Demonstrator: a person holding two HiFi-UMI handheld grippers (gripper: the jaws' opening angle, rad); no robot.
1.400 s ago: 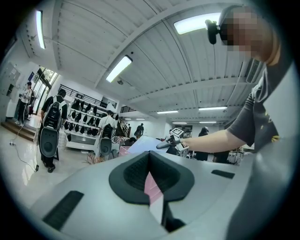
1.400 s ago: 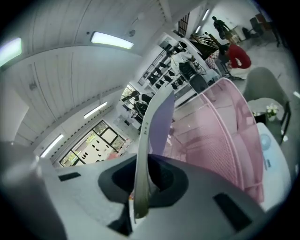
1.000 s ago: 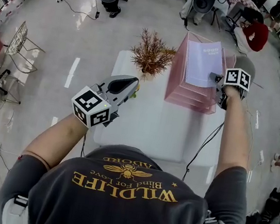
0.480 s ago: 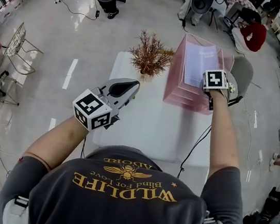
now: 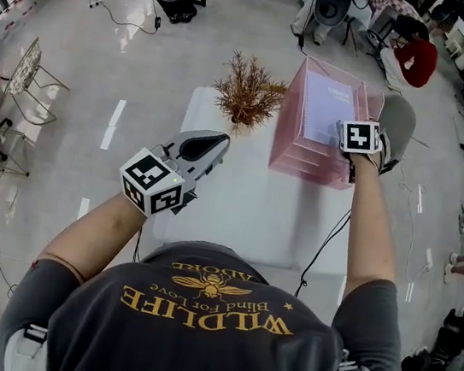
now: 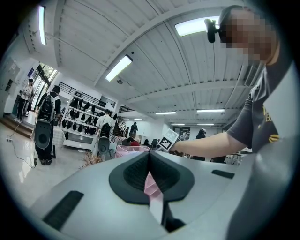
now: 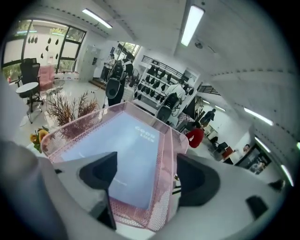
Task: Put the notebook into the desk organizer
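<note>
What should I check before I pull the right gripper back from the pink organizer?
1. The notebook lies flat in the top tray of the organizer: ok.
2. Jaws of the right gripper apart, off the notebook: ok.
3. Those jaws free of the tray's rim, which runs between them: cannot tell.
4. The left gripper shut, empty, away from the organizer: ok.

the right gripper point(image 7: 146, 164) has its jaws wide apart, closed on nothing. below and ahead of the gap sits the pink mesh desk organizer point(image 7: 166, 154), its right-hand rim running up between the jaws, nearer the right jaw. a pale blue notebook point(image 7: 126, 150) lies flat in its top tray, reaching from the left jaw forward. a dried plant point(image 7: 70, 110) stands beyond the left jaw. a strip of white counter point(image 7: 133, 232) shows nearest, under the gap.
</note>
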